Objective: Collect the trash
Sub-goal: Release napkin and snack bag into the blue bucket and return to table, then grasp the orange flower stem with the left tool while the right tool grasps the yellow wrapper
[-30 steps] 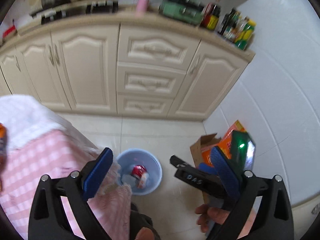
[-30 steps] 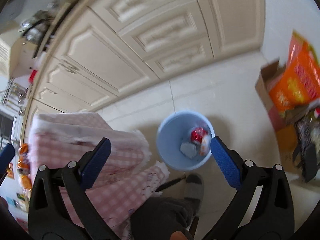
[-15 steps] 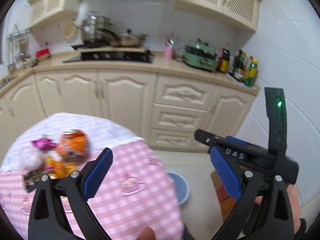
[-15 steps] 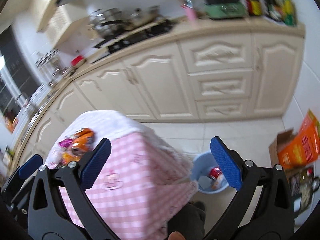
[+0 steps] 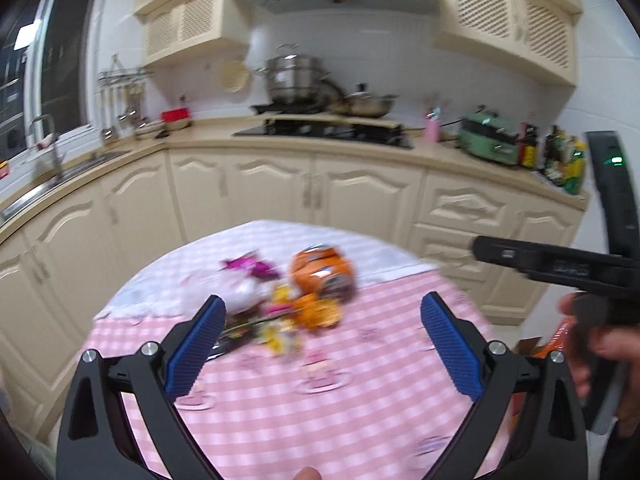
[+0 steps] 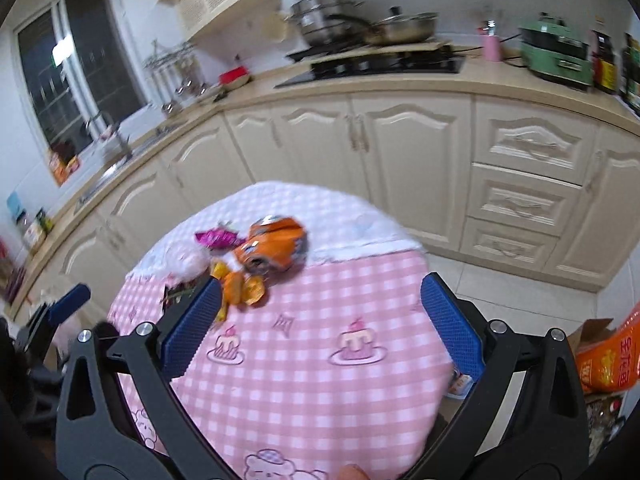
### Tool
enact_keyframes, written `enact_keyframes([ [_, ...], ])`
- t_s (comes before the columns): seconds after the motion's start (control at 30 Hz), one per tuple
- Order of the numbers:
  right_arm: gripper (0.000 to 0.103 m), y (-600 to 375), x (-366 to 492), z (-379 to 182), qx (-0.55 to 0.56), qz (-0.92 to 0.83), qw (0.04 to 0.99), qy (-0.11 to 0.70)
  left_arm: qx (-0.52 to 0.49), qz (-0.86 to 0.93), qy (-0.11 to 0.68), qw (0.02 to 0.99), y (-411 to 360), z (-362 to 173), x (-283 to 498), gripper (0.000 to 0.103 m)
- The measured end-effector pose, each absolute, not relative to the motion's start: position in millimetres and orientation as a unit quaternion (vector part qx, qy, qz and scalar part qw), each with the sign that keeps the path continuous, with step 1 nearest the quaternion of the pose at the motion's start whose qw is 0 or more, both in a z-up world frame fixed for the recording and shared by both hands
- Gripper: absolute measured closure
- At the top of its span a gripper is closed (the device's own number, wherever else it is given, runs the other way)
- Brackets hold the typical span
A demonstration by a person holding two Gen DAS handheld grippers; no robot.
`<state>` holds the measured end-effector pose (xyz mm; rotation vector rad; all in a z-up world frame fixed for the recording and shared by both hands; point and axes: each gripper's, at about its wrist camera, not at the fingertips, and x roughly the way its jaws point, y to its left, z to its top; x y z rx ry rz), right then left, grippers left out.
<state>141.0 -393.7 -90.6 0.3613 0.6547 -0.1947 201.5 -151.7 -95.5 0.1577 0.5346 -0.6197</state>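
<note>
Both grippers empty, jaws spread wide: left gripper (image 5: 320, 336) and right gripper (image 6: 320, 320) both hang above the near half of the pink checked tablecloth (image 6: 312, 392). Trash sits in one cluster toward the table's far left: a crumpled orange bag (image 6: 276, 248), a purple wrapper (image 6: 216, 237), small orange and yellow wrappers (image 6: 244, 289), plus something pale and blurred beside them. None of it gripped, so collection looks unfinished, several pieces left. Near cloth is bare, giving open approach. The table edge drops off right toward floor tiles (image 6: 500, 280); cabinets (image 6: 400, 160) stand behind.
</note>
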Motion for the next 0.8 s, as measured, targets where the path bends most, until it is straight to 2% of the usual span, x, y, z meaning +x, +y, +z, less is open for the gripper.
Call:
enact_keyframes([
  [0.2,0.006,-371.0,162.1,-112.1,0.170,-0.074,0.918,0.350,0.099,-0.281,0.288,0.910,-132.3,-124.1,246.7,0.007],
  [0.5,0.006,-370.3,171.1,-128.2,0.171,-0.077,0.909,0.372,0.206,-0.304,0.351,0.861,-148.8,-179.8,315.4,0.009],
  [0.57,0.006,-371.6,172.3,-131.6,0.171,-0.078,0.907,0.376,0.232,-0.313,0.363,0.846,-154.6,-188.3,323.7,0.024],
  [0.6,0.006,-372.5,172.8,-133.0,0.172,-0.078,0.906,0.378,0.240,-0.316,0.371,0.839,-157.2,-191.3,326.8,0.028],
  [0.67,0.006,-373.8,173.6,-135.7,0.174,-0.078,0.905,0.380,0.254,-0.327,0.389,0.823,-162.6,-196.9,333.3,0.042],
  [0.8,0.006,-375.2,175.7,-138.5,0.176,-0.079,0.903,0.383,0.281,-0.346,0.404,0.799,-170.6,-200.6,332.1,0.052],
])
